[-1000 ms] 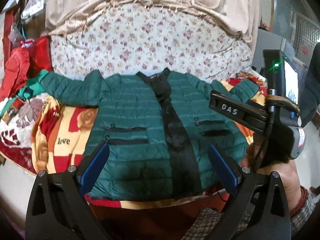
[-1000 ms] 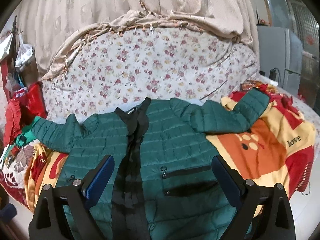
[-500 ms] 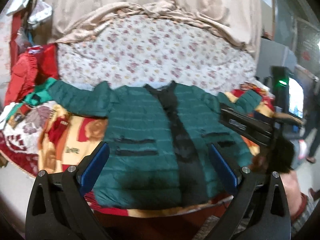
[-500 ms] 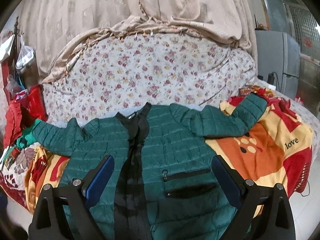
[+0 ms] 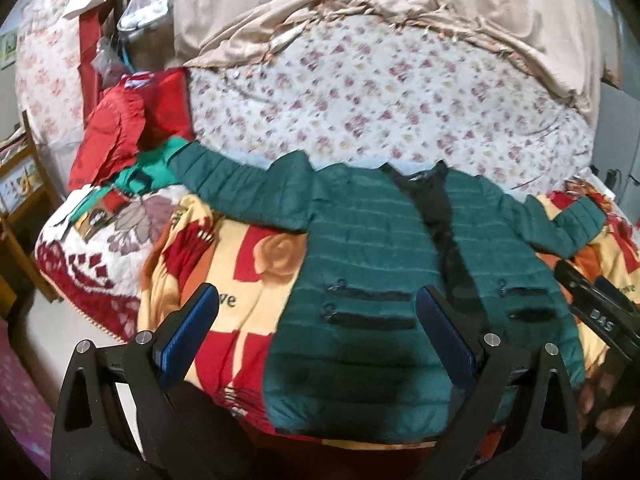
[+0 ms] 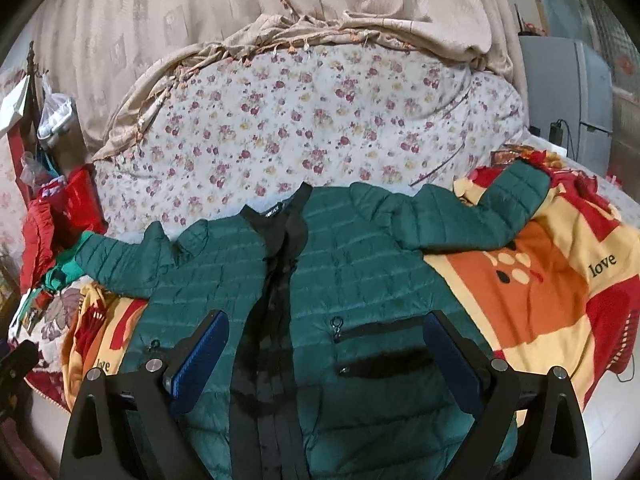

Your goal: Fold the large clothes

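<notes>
The puffy dark green quilted jacket (image 5: 400,280) is spread flat, front up, on the bright patterned blanket (image 5: 248,264), both sleeves out. The left gripper (image 5: 316,332) has been moved toward the jacket's left side since a second ago; the right gripper (image 6: 326,352) is held over its middle. Both are wide open and empty, so no fold is begun.

A: Our left gripper (image 5: 318,326): jaws spread wide, blue pads (image 5: 191,322) facing each other, nothing between them. Fingers level, pointing forward.

B: Same on our right gripper (image 6: 326,350). Jaws wide apart, nothing clamped, blue pads (image 6: 200,354) bare.

A: From the left wrist view we also see the right gripper's body at the far right edge, angled, with the right hand (image 5: 602,404) wrapped on its handle below.

B: Left hand itself isn't visible from either camera.
</notes>
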Tool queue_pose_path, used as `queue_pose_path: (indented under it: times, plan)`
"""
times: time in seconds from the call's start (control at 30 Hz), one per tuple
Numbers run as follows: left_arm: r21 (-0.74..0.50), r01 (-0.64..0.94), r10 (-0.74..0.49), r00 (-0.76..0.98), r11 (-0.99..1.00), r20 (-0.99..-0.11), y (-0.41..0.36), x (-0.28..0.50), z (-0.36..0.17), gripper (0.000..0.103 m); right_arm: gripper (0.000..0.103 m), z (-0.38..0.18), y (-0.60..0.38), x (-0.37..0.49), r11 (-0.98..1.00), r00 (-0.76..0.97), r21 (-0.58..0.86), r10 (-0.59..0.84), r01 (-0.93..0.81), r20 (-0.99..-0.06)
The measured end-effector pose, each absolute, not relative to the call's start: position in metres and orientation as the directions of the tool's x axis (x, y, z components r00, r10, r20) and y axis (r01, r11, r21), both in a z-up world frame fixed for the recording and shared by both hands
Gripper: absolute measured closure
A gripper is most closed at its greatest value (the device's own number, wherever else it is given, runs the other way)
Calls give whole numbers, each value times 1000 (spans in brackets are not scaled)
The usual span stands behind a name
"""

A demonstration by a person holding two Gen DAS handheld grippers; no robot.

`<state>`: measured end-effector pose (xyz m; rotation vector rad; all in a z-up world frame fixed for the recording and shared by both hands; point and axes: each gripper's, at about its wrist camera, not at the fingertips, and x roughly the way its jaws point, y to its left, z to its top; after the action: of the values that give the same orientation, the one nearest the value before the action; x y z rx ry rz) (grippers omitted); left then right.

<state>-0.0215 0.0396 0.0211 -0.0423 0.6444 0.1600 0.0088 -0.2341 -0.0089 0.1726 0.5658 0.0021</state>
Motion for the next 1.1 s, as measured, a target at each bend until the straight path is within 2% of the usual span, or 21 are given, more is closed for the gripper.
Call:
queue_pose_path:
  times: [0.23,0.43,0.57,0.73,0.83,1.07,1.1]
  plan:
    - [-4,-212,155,725,977,-671,52,-10,-2,3,6,-15,-238,10,985,832,168,52,50,-553]
    - [16,-215,173,734,976,-657,53,-10,-11,3,6,-24,-240,17,985,804,160,41,67,-593]
    - [8,-220,163,694,975,-702,60,-2,-24,3,6,-35,-253,21,980,788,162,10,113,-615]
    - [28,-232,184,685,972,-705,65,13,-33,3,6,-64,-285,40,967,710,121,-77,224,-700]
    - [33,-231,182,663,972,-726,72,29,-47,3,6,-87,-314,46,937,649,165,-79,306,-757]
    - [48,-215,167,575,975,-801,88,75,-101,4,6,-122,-352,58,902,562,149,-117,405,-819]
    - [45,-210,158,560,977,-813,89,79,-107,9,6,-128,-355,60,901,552,169,-90,400,-829]
